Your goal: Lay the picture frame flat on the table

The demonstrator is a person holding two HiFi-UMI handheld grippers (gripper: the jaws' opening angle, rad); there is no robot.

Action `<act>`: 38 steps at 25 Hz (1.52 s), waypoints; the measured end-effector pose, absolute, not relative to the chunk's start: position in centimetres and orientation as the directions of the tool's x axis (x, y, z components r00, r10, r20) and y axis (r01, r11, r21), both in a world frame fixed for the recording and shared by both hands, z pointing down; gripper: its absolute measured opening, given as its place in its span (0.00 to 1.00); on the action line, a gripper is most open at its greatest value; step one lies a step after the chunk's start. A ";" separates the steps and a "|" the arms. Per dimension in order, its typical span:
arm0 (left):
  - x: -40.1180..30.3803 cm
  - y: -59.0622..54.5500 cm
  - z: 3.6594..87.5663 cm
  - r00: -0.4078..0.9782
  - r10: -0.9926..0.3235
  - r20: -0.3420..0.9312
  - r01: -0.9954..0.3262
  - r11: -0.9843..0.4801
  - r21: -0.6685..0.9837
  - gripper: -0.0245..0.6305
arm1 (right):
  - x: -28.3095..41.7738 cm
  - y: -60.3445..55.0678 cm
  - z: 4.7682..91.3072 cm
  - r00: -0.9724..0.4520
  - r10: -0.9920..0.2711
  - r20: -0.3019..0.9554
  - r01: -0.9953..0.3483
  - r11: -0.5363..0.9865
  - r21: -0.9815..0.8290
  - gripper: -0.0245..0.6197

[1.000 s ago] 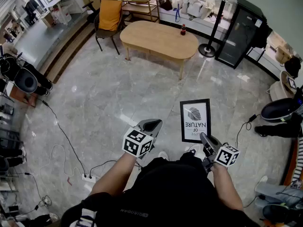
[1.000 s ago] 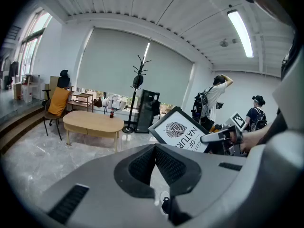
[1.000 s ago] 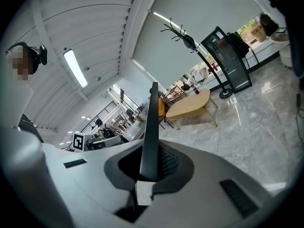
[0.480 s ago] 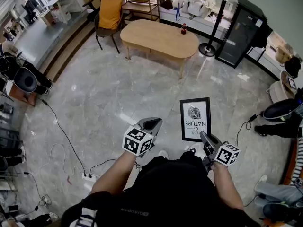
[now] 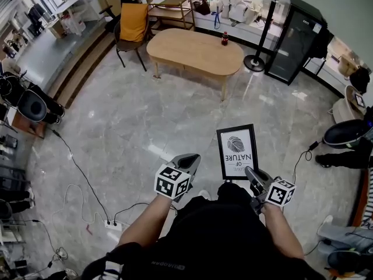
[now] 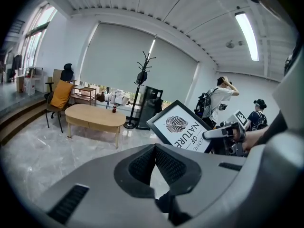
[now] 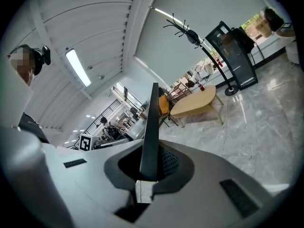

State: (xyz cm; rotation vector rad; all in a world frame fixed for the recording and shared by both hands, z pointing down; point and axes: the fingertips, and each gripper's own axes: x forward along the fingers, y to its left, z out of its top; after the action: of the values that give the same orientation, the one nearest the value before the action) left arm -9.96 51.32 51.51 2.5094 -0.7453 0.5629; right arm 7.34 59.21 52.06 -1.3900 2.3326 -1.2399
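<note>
Progress is slight: my right gripper (image 5: 249, 170) pinches the picture frame (image 5: 238, 150) by its edge, my left gripper (image 5: 189, 158) is closed and empty, and the table (image 5: 186, 48) stands well away.

Grey marble floor (image 5: 128, 127) spreads all round me. Far off on the left stands a chair (image 5: 134, 19) in an orange cover, and just right of it a low wooden shelf (image 5: 172, 4). Further right a small red bottle (image 5: 225, 38) stands upright. Far to my right a black coat stand (image 5: 265, 31) rises just beside a dark glass-door cabinet (image 5: 296, 42). Near me on the left a white power strip (image 5: 114, 224) lies on the floor, and a black cable (image 5: 74, 162) runs from it toward the far left. To my right stand a person with a backpack (image 6: 221, 101) and a person in a cap (image 6: 260, 120).
</note>
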 end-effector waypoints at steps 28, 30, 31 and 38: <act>-6.1 21.8 50.0 0.649 -0.536 0.540 -0.731 -0.635 0.249 0.04 | 12.9 22.8 52.2 -0.690 -0.683 0.239 -0.594 0.346 -0.726 0.06; -5.7 21.4 51.3 0.648 -0.504 0.571 -0.727 -0.634 0.265 0.04 | 13.3 21.8 52.8 -0.685 -0.686 0.245 -0.592 0.328 -0.736 0.06; -5.6 21.2 51.9 0.648 -0.488 0.585 -0.723 -0.634 0.273 0.04 | 13.4 21.5 53.3 -0.683 -0.687 0.248 -0.588 0.315 -0.745 0.06; -4.7 13.8 54.5 0.672 -0.413 0.615 -0.682 -0.668 0.296 0.04 | 13.8 16.8 56.8 -0.642 -0.710 0.289 -0.587 0.212 -0.781 0.06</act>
State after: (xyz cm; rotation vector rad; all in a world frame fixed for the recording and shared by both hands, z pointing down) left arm -4.70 13.78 54.50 2.3719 -0.8465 0.6979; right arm 13.84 16.81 56.78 -1.2608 2.3401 -1.4116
